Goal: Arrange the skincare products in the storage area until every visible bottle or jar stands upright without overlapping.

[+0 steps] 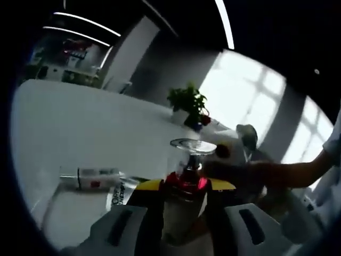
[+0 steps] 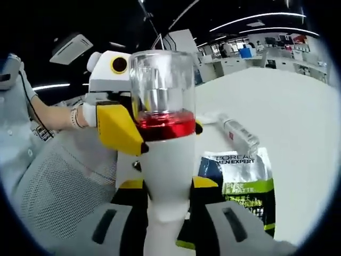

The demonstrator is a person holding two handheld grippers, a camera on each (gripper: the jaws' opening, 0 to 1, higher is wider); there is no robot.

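Nearest the lens, a white bottle [image 2: 168, 176] with a red metallic collar and a clear cap [image 2: 162, 85] is seen rising between the jaws of the right gripper [image 2: 169, 224], and it is clamped there by its lower body. It is held up off the table, roughly upright in the right gripper view. In the left gripper view the same bottle [image 1: 184, 202] is caught between the left gripper [image 1: 184, 226] jaws too, which are closed on it below the red collar; the clear cap [image 1: 193, 146] is seen end-on from there. So one bottle is gripped by both tools at once.

Outward from it, a dark L'Oreal Men Expert sachet [image 2: 242, 184] is lying flat on the white table [image 2: 298, 117], with a small clear-and-white tube [image 2: 237, 133] lying on its side just beyond. That tube [image 1: 93, 178] is also picked up low left in the left gripper view. Neither has been stood up yet.

The risks, as judged from here: with two grips on one bottle, a twist between the hands could pop the cap or slip the smooth body loose. If it is set down carelessly near the sachet, it may be landed on an edge and tipped, or left overlapping it.
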